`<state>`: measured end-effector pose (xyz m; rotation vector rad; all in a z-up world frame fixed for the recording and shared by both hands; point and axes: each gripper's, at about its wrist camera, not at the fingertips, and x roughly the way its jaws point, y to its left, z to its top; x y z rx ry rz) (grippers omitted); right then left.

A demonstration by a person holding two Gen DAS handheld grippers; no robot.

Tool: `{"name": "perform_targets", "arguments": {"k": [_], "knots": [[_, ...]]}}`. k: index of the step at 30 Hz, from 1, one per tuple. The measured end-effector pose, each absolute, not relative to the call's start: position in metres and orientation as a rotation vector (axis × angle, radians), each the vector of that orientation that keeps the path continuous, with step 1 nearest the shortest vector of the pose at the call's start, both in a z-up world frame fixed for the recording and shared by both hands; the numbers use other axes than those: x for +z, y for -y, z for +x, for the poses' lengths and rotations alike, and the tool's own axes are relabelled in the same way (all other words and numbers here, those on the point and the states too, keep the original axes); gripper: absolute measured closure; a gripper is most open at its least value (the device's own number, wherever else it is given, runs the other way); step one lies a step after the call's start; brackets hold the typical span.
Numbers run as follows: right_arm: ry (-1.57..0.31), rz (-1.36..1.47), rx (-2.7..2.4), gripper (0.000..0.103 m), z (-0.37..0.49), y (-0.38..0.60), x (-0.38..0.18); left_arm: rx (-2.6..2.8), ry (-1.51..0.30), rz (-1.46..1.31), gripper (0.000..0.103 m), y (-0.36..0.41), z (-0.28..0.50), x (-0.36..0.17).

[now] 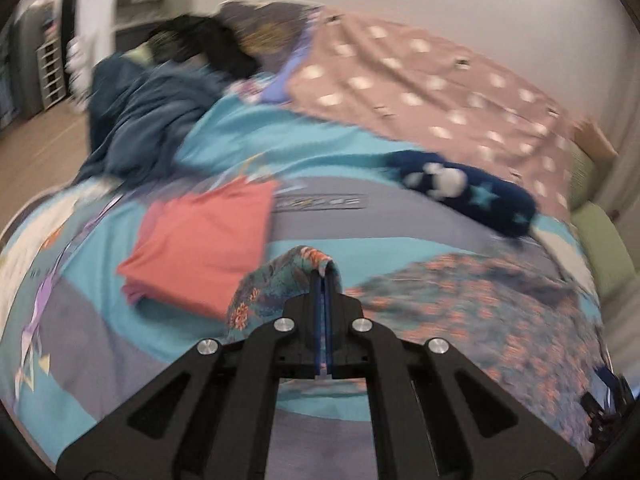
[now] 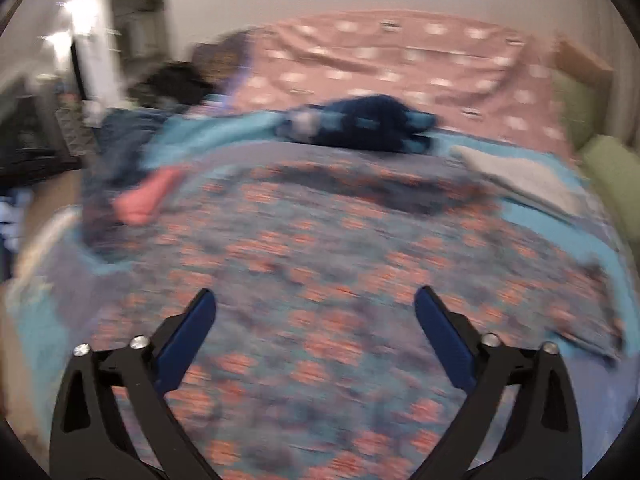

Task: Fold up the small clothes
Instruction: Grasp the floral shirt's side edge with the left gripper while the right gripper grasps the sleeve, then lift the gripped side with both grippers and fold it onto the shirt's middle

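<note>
**Mia:** Where is the flowery cloth [image 2: 320, 280] now?

**Sam:** It lies spread on the bed [image 1: 248, 140], over the blue cover. One edge of it is pinched up in the left gripper [image 1: 325, 276]. The two blue fingers [image 1: 318, 312] are pressed tight together, and the cloth hangs over their tips like a little tent.

**Mia:** And the right gripper [image 2: 316, 300]?

**Sam:** It is wide open — nothing in it. It hangs just above the middle of the cloth, and I can't tell if it touches.

**Mia:** Is the cloth hard to lift?

**Sam:** I don't think so. It looks thin, soft and light, so it will flop and bend where you pull it. It may slip or bunch up if only a tiny bit is pinched.

**Mia:** So where should the right one grab?

**Sam:** I'd say at an edge or corner on its own side, level with the left one — not in the middle, where it would just scrunch. Then both can lift one side and lay it over flat.

**Mia:** What else is on the bed?

**Sam:** A pink folded cloth [image 1: 204, 240] sits to the left, and a dark blue fuzzy thing [image 1: 464, 188] lies farther back.
</note>
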<state>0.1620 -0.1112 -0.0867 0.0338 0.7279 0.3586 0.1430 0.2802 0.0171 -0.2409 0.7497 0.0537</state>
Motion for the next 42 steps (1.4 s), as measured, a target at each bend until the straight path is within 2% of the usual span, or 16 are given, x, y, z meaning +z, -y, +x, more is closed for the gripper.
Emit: {"name": "perform_targets", "arguments": {"k": [1, 3, 8, 9, 12, 17, 18, 20, 21, 22, 29, 42], "knots": [[-0.720, 0.071, 0.466, 0.019, 0.167, 0.104, -0.084, 0.020, -0.738, -0.227, 0.102, -0.269, 0.141, 0.025], [-0.718, 0.111, 0.629, 0.022, 0.177, 0.087, -0.080, -0.040, -0.722, -0.199, 0.102, -0.246, 0.136, 0.036], [-0.740, 0.075, 0.835, 0.022, 0.216, 0.015, -0.073, -0.127, -0.709, -0.125, 0.102, -0.207, 0.126, 0.049], [-0.739, 0.060, 0.852, 0.022, 0.225, 0.002, -0.072, -0.139, -0.714, -0.113, 0.102, -0.201, 0.126, 0.049], [-0.762, 0.015, 0.891, 0.012, 0.248, -0.041, -0.076, -0.153, -0.725, -0.100, 0.102, -0.192, 0.124, 0.049], [-0.812, -0.003, 0.926, 0.012, 0.266, -0.077, -0.084, -0.160, -0.726, -0.085, 0.102, -0.189, 0.123, 0.053], [-0.803, 0.011, 0.930, 0.018, 0.264, -0.078, -0.081, -0.162, -0.728, -0.081, 0.102, -0.188, 0.122, 0.054], [-0.796, 0.075, 0.988, 0.050, 0.265, -0.072, -0.073, -0.166, -0.730, -0.078, 0.102, -0.187, 0.123, 0.055], [-0.806, 0.098, 1.016, 0.081, 0.268, -0.073, -0.072, -0.167, -0.730, -0.075, 0.102, -0.187, 0.124, 0.056], [-0.817, 0.118, 1.028, 0.098, 0.269, -0.070, -0.070, -0.167, -0.730, -0.072, 0.102, -0.185, 0.124, 0.057], [-0.793, 0.135, 0.909, 0.099, 0.250, -0.025, -0.042, -0.236, -0.719, -0.081, 0.102, -0.160, 0.136, 0.068], [-0.781, 0.264, 0.726, 0.099, 0.244, 0.085, -0.035, -0.420, -0.744, -0.025, 0.102, -0.046, 0.176, 0.076]]}}
